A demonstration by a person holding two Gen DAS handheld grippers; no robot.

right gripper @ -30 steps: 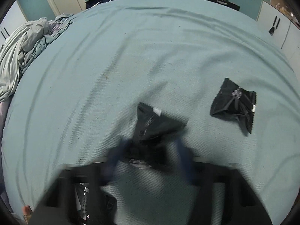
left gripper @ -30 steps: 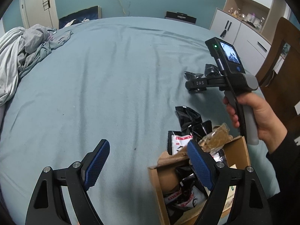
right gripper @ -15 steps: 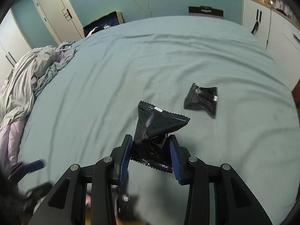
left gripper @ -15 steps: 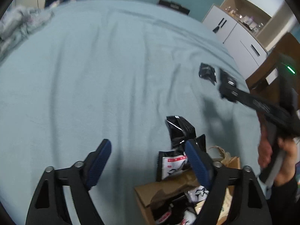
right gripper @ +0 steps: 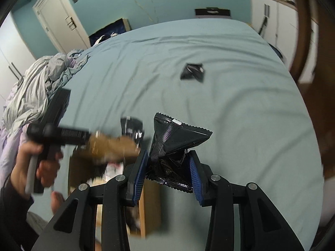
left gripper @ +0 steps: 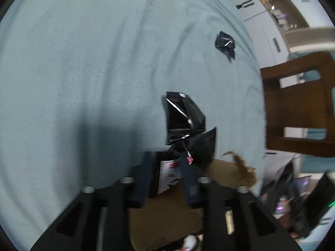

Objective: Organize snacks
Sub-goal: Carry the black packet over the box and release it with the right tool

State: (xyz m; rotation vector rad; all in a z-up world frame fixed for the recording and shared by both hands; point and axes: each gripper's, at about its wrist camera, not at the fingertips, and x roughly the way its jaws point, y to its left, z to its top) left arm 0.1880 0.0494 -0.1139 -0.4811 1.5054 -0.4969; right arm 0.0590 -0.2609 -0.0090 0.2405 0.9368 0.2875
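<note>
A pale blue bedsheet (right gripper: pixel 219 104) covers a wide bed in a teal-walled room, with a heap of grey bedding (right gripper: pixel 39 87) at its left edge and white cupboards (left gripper: pixel 263 23) and a brown wooden chair (left gripper: pixel 297 104) past its right edge. The right gripper (right gripper: pixel 168 167) has its blue pads pressed in on a black snack packet (right gripper: pixel 173 146); the packet's lower crumpled half sits between the pads, and its wider serrated top flares up and forward beyond them, long axis running along the fingers. The left gripper (left gripper: pixel 165 175) is blurred; its fingers stand narrowly apart on either side of a black packet with a white and red label (left gripper: pixel 167 175), but whether they actually pinch it cannot be told. That packet juts from the open top of a brown cardboard box (left gripper: pixel 165 219), with two more black packets (left gripper: pixel 184 117) leaning just beyond it against the box's far rim. Another black packet (right gripper: pixel 192 72) lies alone on the sheet, well apart from the box and near the bed's right edge. Bare sheet stretches ahead and to the left of both grippers.
</note>
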